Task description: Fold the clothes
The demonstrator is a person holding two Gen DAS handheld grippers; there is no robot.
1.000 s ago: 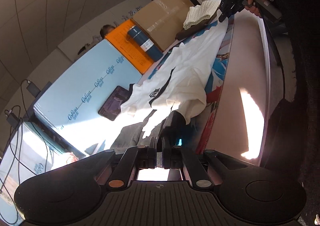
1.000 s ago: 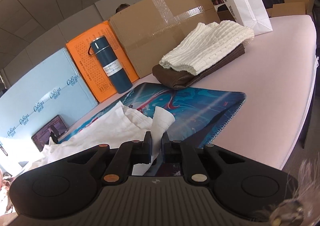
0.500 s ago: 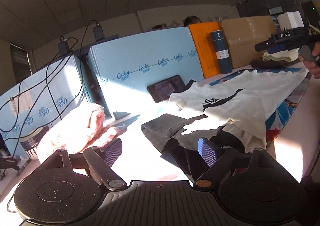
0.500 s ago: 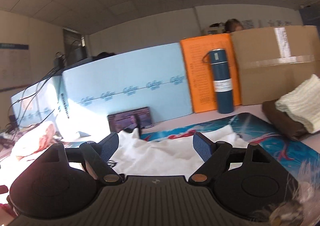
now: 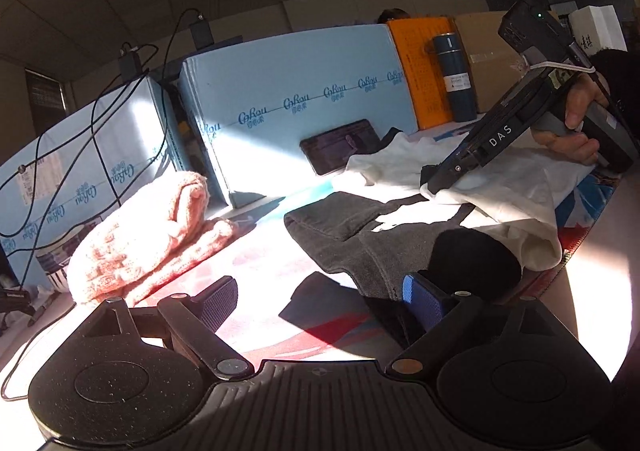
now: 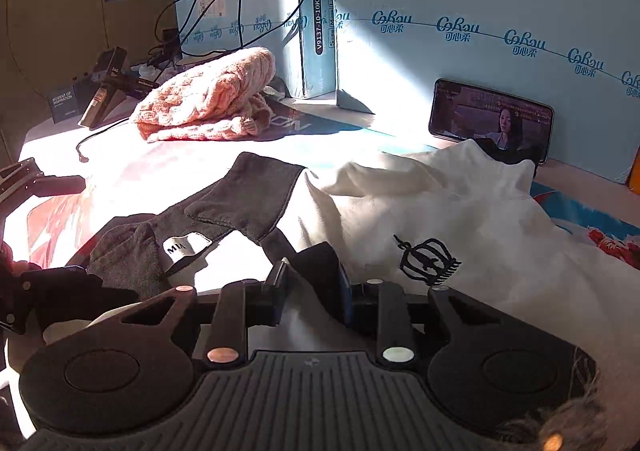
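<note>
Tools: left tool (image 5: 320, 303) spread, empty; right tool (image 6: 310, 291) pinching white cotton crown-logo shirt (image 6: 460, 219), frame centre.

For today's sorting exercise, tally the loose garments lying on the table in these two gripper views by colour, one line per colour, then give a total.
White: 1, the white shirt with the crown logo, pinched by the right gripper
Dark grey: 1, the dark grey garment
Pink: 1, the pink knit sweater
Total: 3
</note>
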